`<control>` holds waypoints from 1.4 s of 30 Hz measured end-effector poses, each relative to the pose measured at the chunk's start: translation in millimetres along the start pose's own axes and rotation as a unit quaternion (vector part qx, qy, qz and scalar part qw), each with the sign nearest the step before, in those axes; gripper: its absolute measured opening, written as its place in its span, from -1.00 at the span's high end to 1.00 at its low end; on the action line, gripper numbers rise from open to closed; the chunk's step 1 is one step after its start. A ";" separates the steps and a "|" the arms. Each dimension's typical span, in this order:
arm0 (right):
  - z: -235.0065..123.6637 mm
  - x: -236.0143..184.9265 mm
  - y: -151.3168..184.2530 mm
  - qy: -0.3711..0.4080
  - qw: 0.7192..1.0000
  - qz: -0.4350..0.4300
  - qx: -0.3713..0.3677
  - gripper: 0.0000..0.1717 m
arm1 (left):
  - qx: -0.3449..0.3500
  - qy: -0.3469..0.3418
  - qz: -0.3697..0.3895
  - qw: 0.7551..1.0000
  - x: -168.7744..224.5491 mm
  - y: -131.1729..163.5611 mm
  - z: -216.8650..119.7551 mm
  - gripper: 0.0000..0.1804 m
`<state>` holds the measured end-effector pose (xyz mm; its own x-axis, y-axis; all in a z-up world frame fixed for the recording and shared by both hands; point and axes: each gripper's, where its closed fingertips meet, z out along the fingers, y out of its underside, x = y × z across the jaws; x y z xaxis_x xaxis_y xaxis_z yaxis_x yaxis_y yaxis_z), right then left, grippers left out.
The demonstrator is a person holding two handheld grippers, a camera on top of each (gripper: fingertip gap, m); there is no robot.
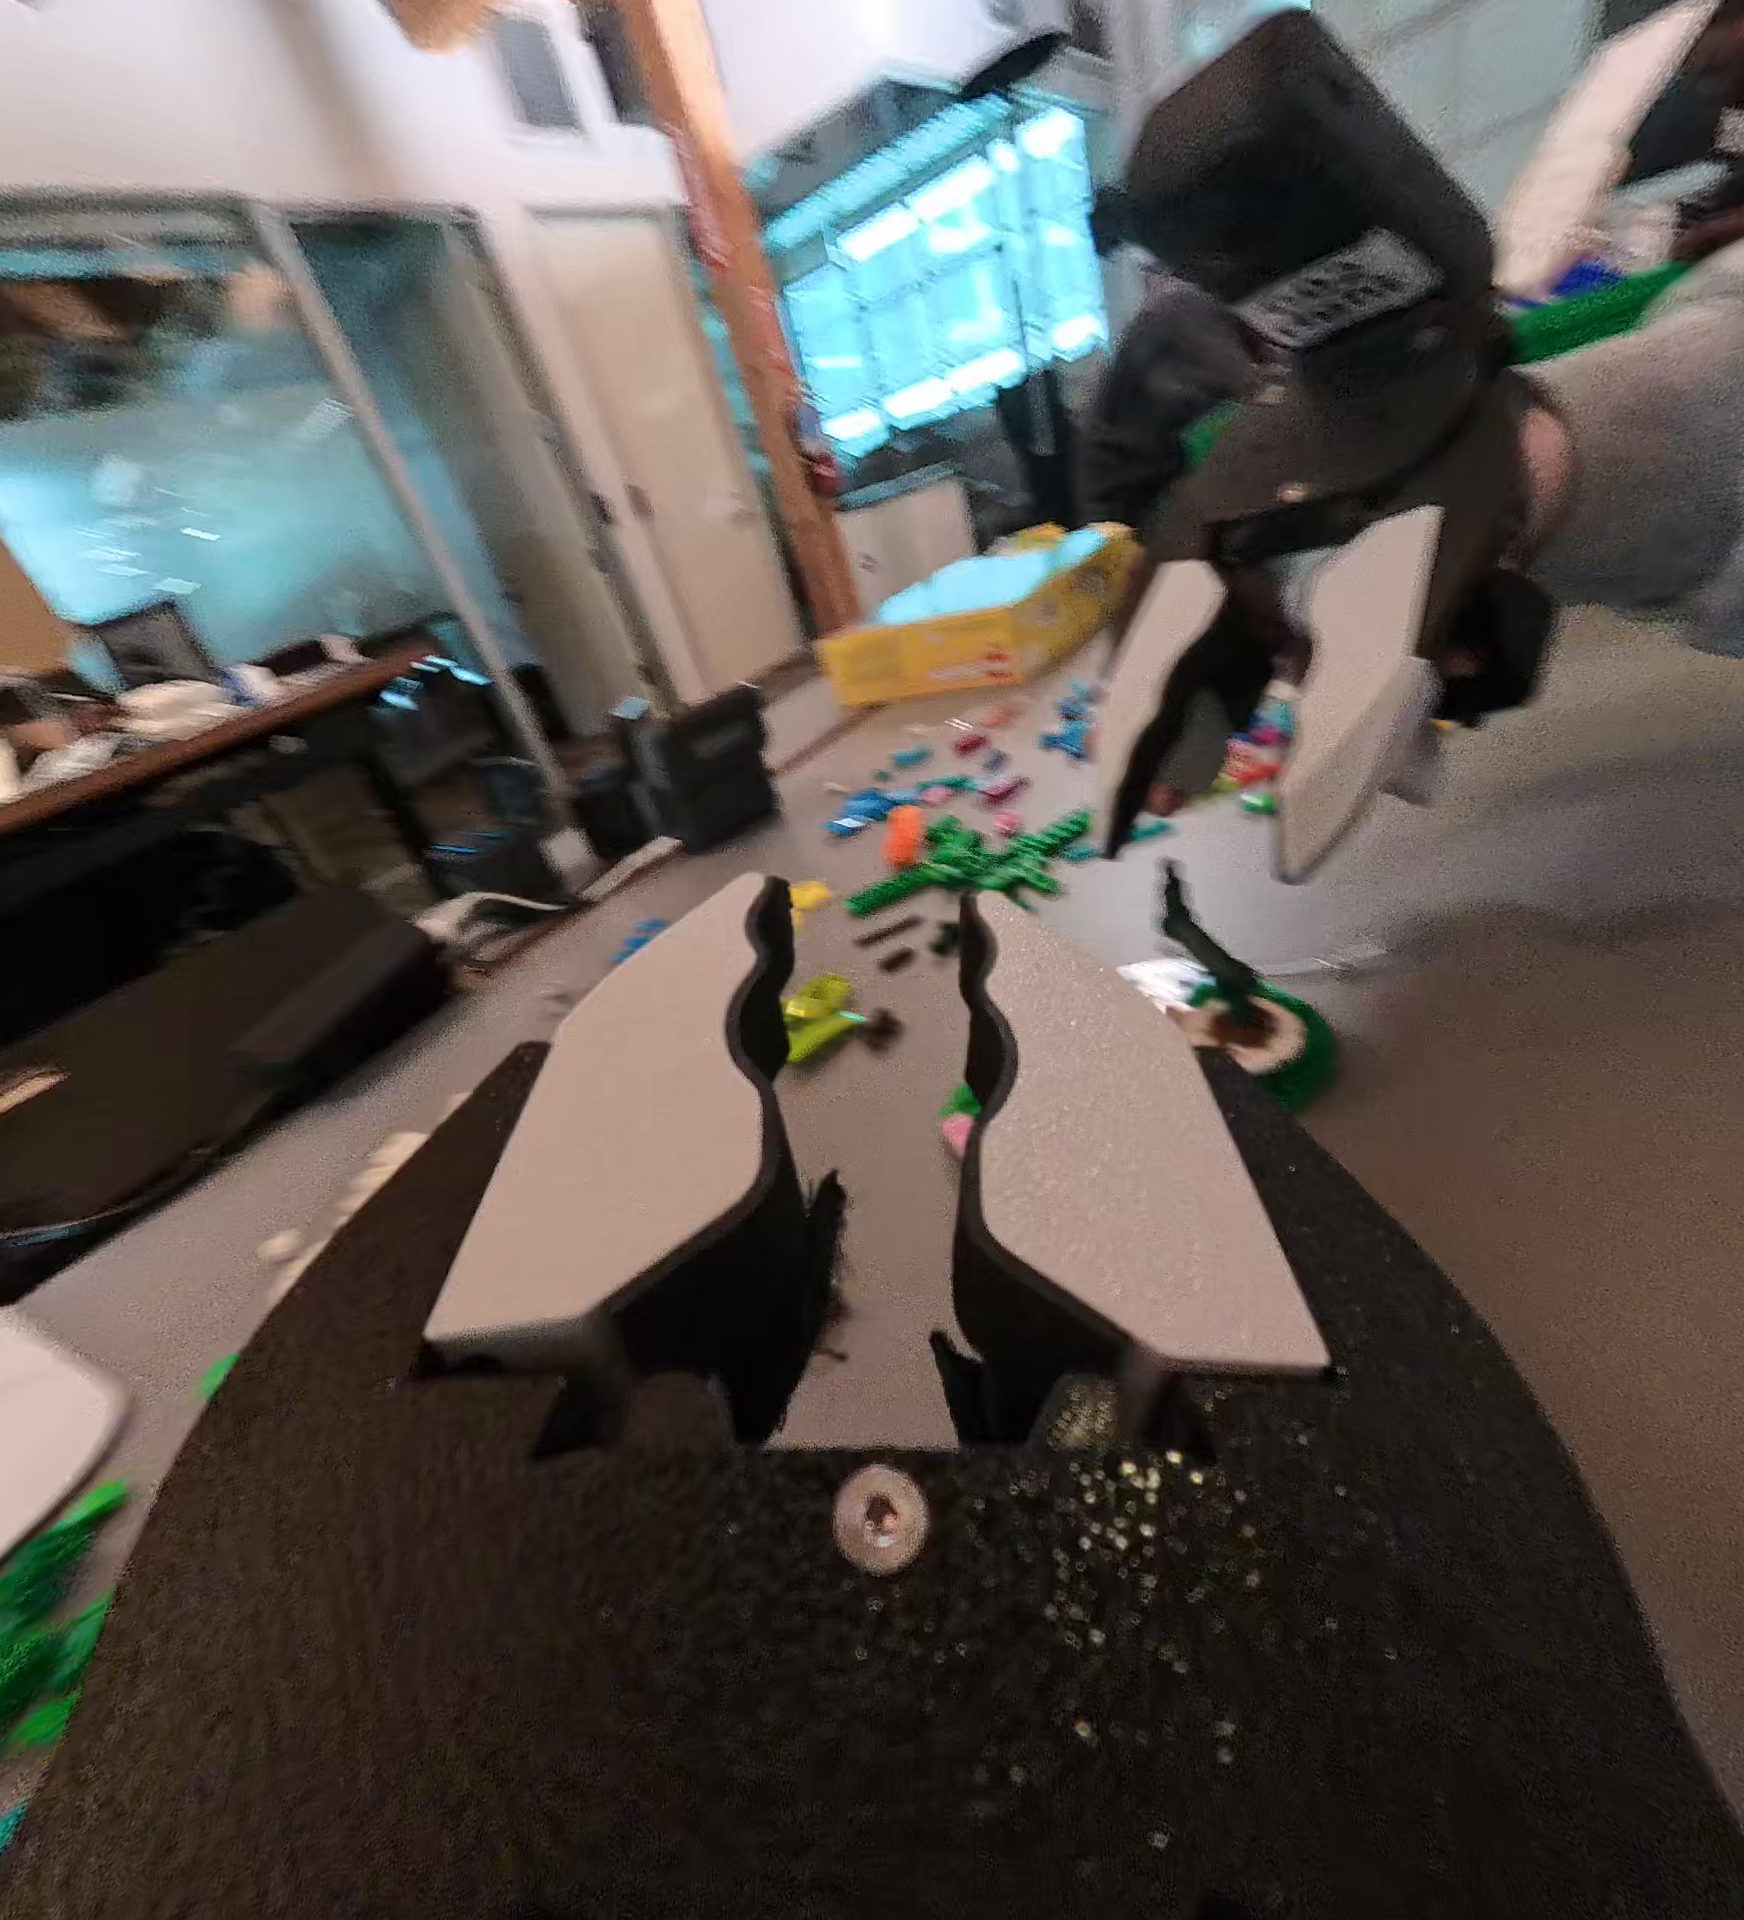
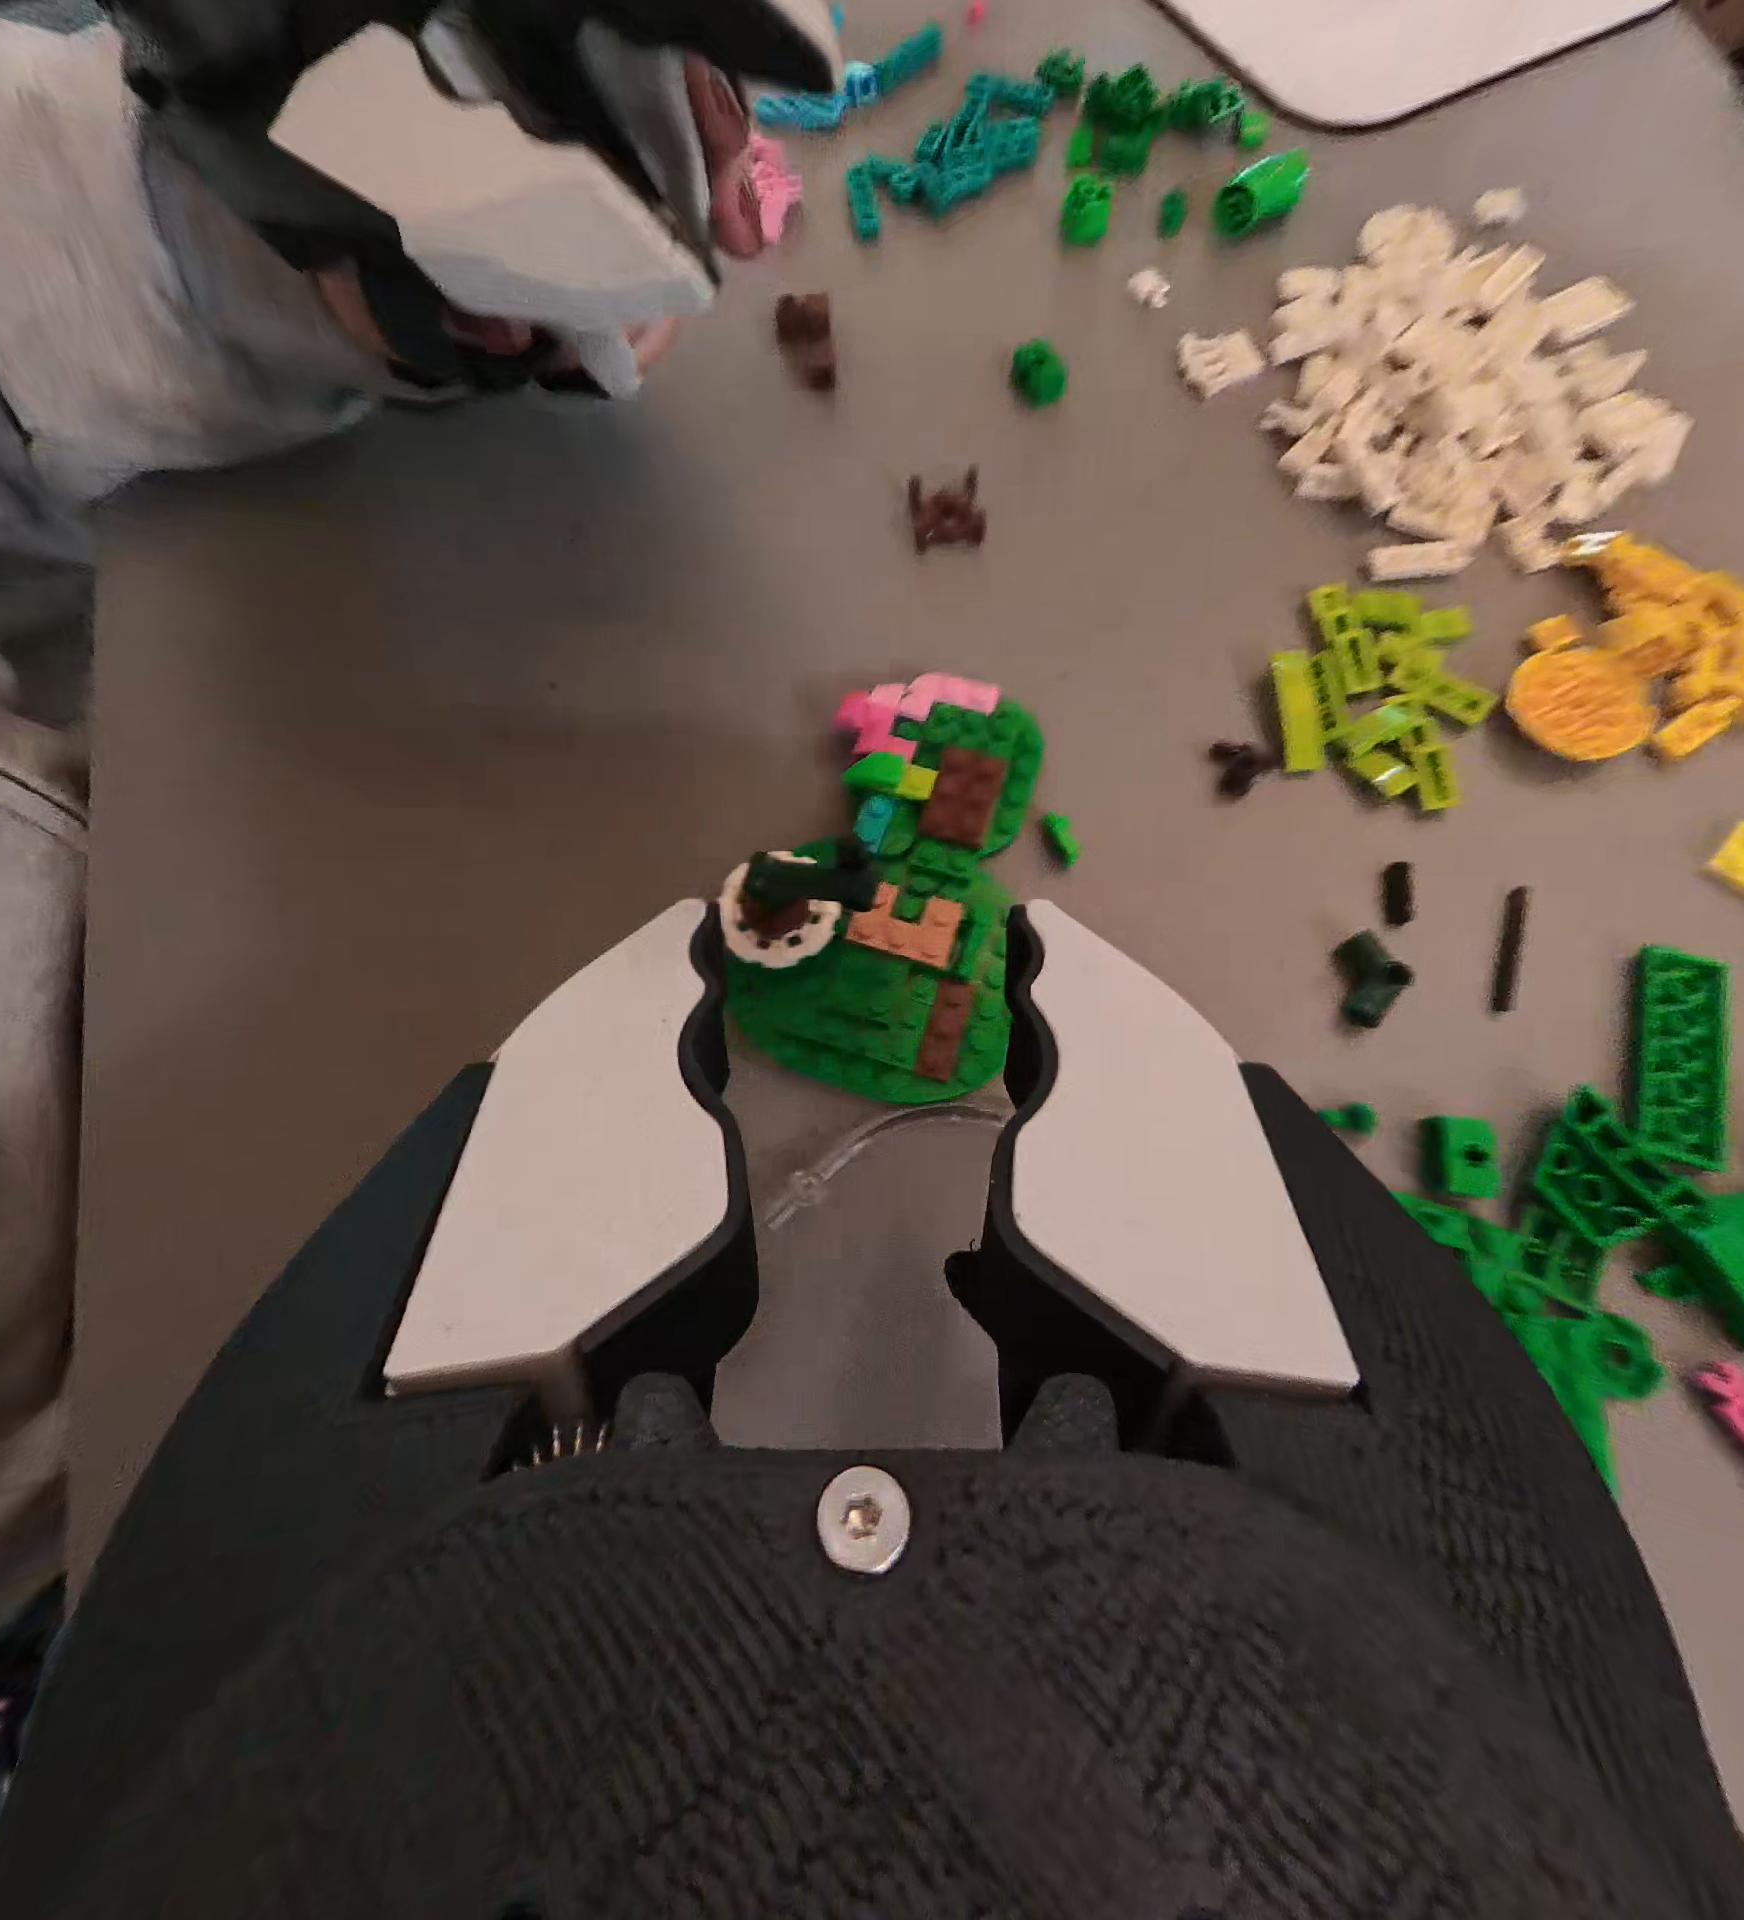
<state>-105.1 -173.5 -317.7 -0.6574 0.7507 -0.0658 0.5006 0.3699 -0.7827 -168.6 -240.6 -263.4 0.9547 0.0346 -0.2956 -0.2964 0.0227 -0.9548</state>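
1. My right gripper (image 2: 857, 935) is spread wide and hangs over the green brick build (image 2: 889, 935) on the grey floor (image 2: 432, 727). Fingers sit either side of the plate's near end; I can't tell if the pads touch it. Nothing pinched.
2. The build is a rounded green base plate with brown, tan, pink and lime tiles. A white round piece with a dark green stem (image 2: 795, 894) stands at its left edge, just beside my left fingertip.
3. A clear curved piece (image 2: 878, 1143) lies on the floor between the right fingers, near the plate's near edge.
4. My left gripper (image 1: 873, 935) is part open, in the air, holding nothing. Lime green pieces (image 1: 816, 1013) lie on the floor beyond the tips.
5. Right of the build: lime pile (image 2: 1377, 696), white pile (image 2: 1450, 395), orange-yellow pile (image 2: 1637, 665), green pile (image 2: 1595, 1195) toward the right edge.
6. Left view is motion-blurred. A yellow box (image 1: 972, 623) sits further along the floor, with loose bricks in front of it.
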 end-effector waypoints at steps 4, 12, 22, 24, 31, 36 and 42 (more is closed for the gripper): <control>10.3 -4.8 10.9 -0.019 0.999 0.037 -0.001 0.44 | -0.043 0.070 0.015 0.997 30.3 14.2 6.6 0.64; -5.0 8.1 49.0 0.052 0.992 0.073 -0.086 0.55 | -0.060 0.061 0.087 0.993 36.0 20.4 7.7 0.71; 1.0 -0.6 69.5 0.127 0.970 0.109 -0.179 0.78 | -0.059 0.042 0.100 0.992 29.5 20.2 6.2 0.73; 0.9 1.1 69.7 0.125 0.969 0.120 -0.178 0.98 | -0.060 0.040 0.101 0.992 28.6 20.8 6.0 0.73; -22.3 30.6 64.8 0.198 0.965 0.020 -0.170 0.98 | -0.062 0.028 0.112 0.991 24.1 21.8 5.4 0.74; -124.7 162.6 51.3 0.428 0.895 -0.012 -0.128 0.98 | -0.057 0.021 0.114 0.992 22.1 20.3 5.4 0.76; -176.0 289.8 132.5 0.473 0.840 0.034 -0.263 0.98 | -0.048 0.018 0.119 0.992 22.3 17.6 3.7 0.78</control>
<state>-130.1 189.4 -331.6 -0.0002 0.7868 0.6172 0.8623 0.3127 -0.3984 -152.6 -235.7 -286.8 0.8586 -0.0089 -0.5126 -0.5117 -0.0766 -0.8557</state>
